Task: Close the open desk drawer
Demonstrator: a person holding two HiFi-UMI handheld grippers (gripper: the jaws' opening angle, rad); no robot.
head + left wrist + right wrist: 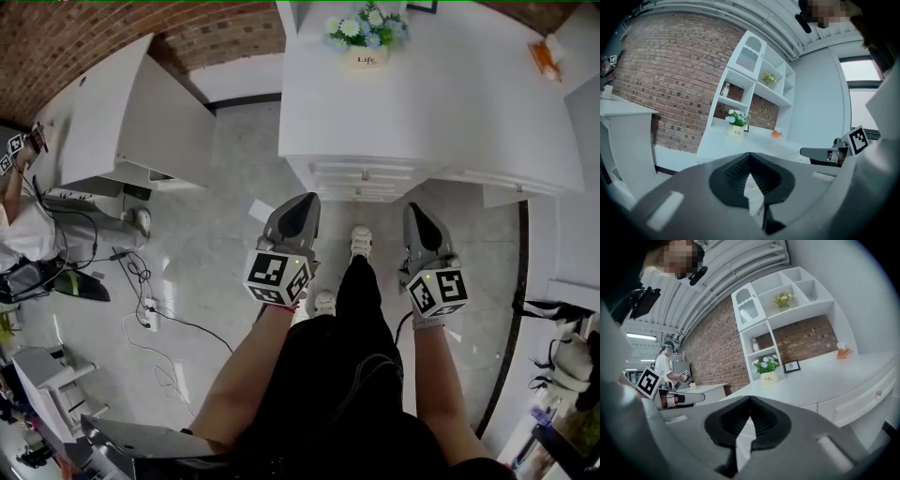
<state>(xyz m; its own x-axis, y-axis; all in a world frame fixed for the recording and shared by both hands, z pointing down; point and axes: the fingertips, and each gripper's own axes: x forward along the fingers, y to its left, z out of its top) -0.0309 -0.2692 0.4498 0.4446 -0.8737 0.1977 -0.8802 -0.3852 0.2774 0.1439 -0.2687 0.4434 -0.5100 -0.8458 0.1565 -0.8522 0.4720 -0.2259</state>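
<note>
Left gripper [305, 200]: jaws drawn together with the tips meeting and nothing between them. It is held low before the person's legs and points to 12 o'clock.
Right gripper [413, 208]: the same, pinched narrow and empty. It sits at 3 o'clock of its partner, level with it.
Drawer bank [366, 180]: just beyond both tips at 12 o'clock, set under the front edge of the white desk [450, 103]. Its stepped white fronts show past the tabletop. Neither gripper touches them.
Drawer's state: from this steep angle no drawer interior shows, so it cannot be told whether any front stands pulled out.
Desk top: a pot of flowers [364, 42] stands at the far edge, and a small orange item [544, 58] lies toward 2 o'clock.
Step in hand: grippers poised short of the fronts. This fits an approach to a drawer standing slightly out, or a stand-off from one already pushed home.
Next move: any push would call for closed tips laid square on the front and driven straight toward 12 o'clock, so the drawer runs true.
</note>
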